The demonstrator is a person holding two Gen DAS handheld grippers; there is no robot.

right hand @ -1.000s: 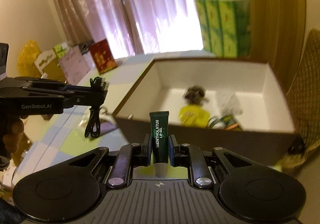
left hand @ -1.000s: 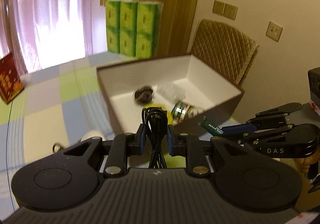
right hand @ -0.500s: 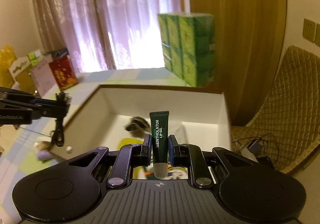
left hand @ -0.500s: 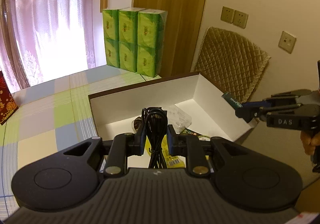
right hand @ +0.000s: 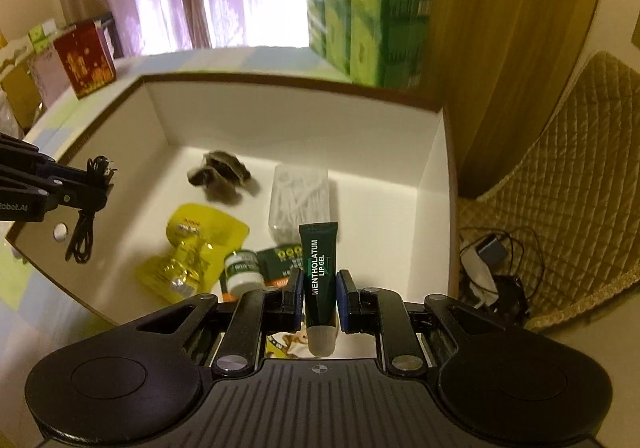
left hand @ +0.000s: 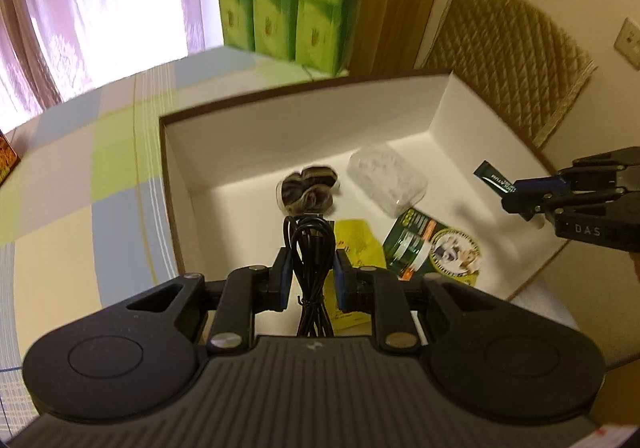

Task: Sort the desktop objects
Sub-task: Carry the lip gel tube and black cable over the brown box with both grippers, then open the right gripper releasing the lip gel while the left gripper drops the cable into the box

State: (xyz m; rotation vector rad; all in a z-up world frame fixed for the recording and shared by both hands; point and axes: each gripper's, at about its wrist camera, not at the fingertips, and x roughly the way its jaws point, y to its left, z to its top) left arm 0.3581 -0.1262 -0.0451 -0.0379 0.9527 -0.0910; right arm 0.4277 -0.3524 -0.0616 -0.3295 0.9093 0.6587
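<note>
Jaws of the left gripper (left hand: 310,275) clamp a coiled black cable (left hand: 312,248); right gripper (right hand: 319,298) pinches a lip gel tube (right hand: 320,268), both above the white box (right hand: 430,184), tube at three o'clock of cable.

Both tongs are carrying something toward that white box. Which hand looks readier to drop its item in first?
Probably right: its tongs hold the lip gel tube above the box floor. The left tongs, gripping the black cable, sit nearer the edge.
</note>
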